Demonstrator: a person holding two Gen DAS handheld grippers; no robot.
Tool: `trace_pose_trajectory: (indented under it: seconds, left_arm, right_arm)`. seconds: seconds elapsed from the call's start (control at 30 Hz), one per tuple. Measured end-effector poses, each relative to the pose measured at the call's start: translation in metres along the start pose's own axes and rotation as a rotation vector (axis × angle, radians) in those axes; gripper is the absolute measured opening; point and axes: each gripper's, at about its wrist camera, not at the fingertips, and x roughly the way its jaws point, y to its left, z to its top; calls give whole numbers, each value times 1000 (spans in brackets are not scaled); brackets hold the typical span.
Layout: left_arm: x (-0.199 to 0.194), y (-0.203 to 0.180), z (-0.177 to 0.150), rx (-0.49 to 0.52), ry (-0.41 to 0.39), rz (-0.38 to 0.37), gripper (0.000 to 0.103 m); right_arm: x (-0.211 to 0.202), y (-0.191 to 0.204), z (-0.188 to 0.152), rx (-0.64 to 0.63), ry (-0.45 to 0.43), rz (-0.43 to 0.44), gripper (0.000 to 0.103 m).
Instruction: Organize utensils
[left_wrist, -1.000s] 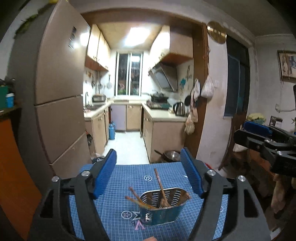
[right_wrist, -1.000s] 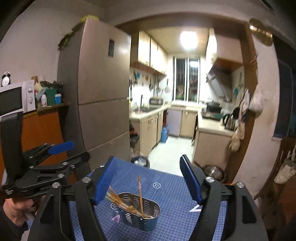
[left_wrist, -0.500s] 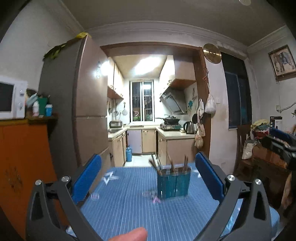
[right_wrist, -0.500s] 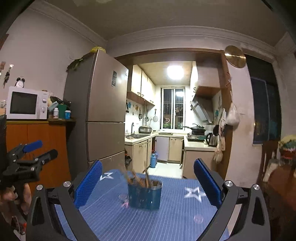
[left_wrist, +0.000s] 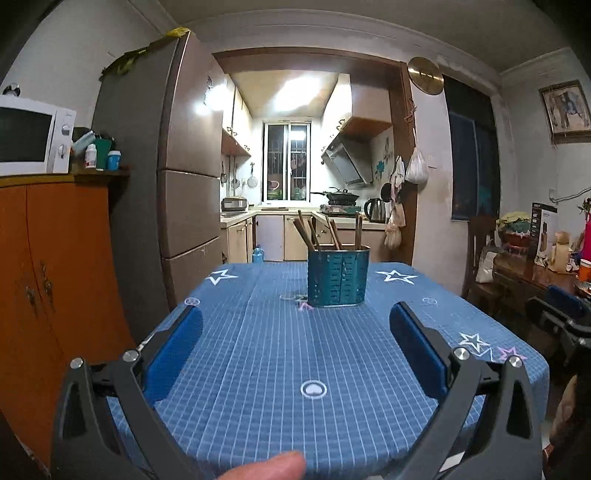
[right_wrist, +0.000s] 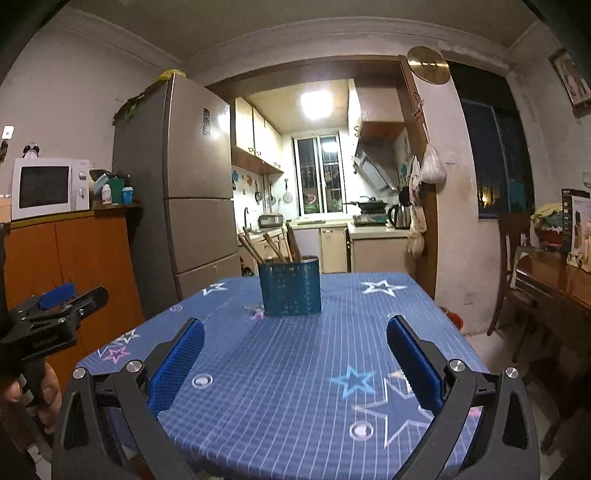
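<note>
A blue checked tablecloth (left_wrist: 258, 354) with printed stars covers the table; on it, toward the far edge and about midway along that edge, stands a teal perforated holder (left_wrist: 338, 277), upright; several brown wooden utensils (left_wrist: 334, 233) stick out of its top, most leaning to the left, one near the right end standing almost straight.

The left gripper (left_wrist: 295, 328) sits low over the near edge of the table, pointing across the cloth at the holder; its blue-padded fingers (left_wrist: 173, 350) are spread wide with only bare cloth between them, well apart from the holder; a fingertip (left_wrist: 266, 468) of the person shows at the bottom of that view.

The right gripper (right_wrist: 295, 334) is likewise low at the near edge, a little to the right, so the holder (right_wrist: 290, 288) appears left of centre ahead of it; its blue pads (right_wrist: 413, 363) are also wide apart, nothing between them, nothing touched; both sets of jaws have just been opening and hold nothing.

In the right wrist view the left gripper (right_wrist: 55, 306) shows from the side beyond the table's left edge, held in a hand (right_wrist: 44, 395).

Behind the table stand a tall fridge (left_wrist: 184, 166), an orange cabinet (left_wrist: 51, 266) with a white microwave (left_wrist: 33, 140) on top, and a lit kitchen beyond the doorway.
</note>
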Motion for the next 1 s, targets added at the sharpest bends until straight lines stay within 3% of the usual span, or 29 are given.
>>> trace_pose_trajectory:
  seconds: [0.6, 1.0]
  left_arm:
    - [-29, -5, -16, 13, -40, 20, 98]
    - [-29, -11, -21, 38, -26, 34, 98]
  right_arm:
    - [-22, 12, -10, 4, 22, -69, 98]
    - [-26, 11, -12, 6, 23, -61, 98]
